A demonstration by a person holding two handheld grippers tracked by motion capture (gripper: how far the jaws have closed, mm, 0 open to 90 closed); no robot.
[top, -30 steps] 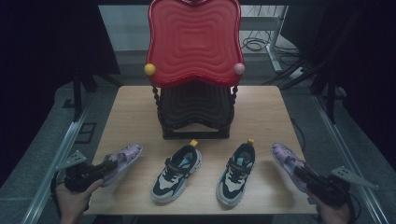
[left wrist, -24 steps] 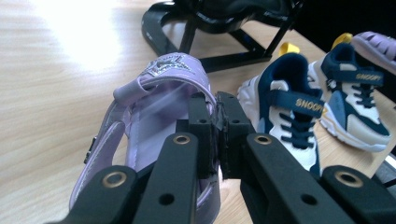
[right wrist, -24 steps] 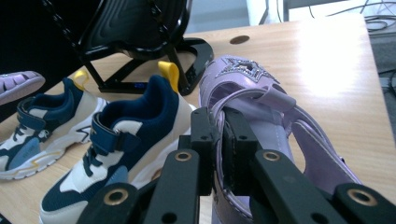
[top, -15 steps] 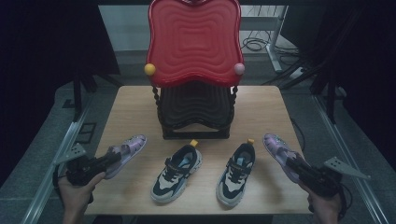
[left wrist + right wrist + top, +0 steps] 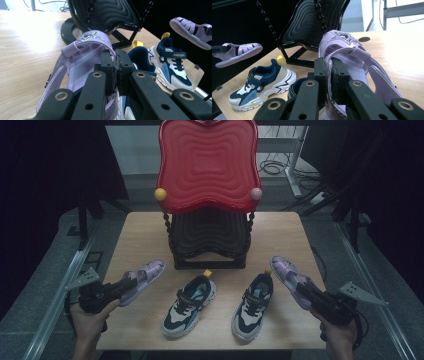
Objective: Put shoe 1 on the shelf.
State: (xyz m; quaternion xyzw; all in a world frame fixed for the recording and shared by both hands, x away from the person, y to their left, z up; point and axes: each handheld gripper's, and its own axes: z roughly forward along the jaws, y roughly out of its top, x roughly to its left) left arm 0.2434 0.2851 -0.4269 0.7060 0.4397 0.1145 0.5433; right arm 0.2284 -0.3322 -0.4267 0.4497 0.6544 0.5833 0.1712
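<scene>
Grippers clamp glossy lilac sandals with cut-out straps.

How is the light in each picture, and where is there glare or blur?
High view: dim, dark surroundings, table evenly lit. Left gripper view: strong glare whitens the wood at upper left; the left tongs look soft up close. Right gripper view: bright, washed-out background at upper right; the purple sandal stays fairly sharp.

You see a dim room with dark edges, white glare on the table, and blurry close jaws.
</scene>
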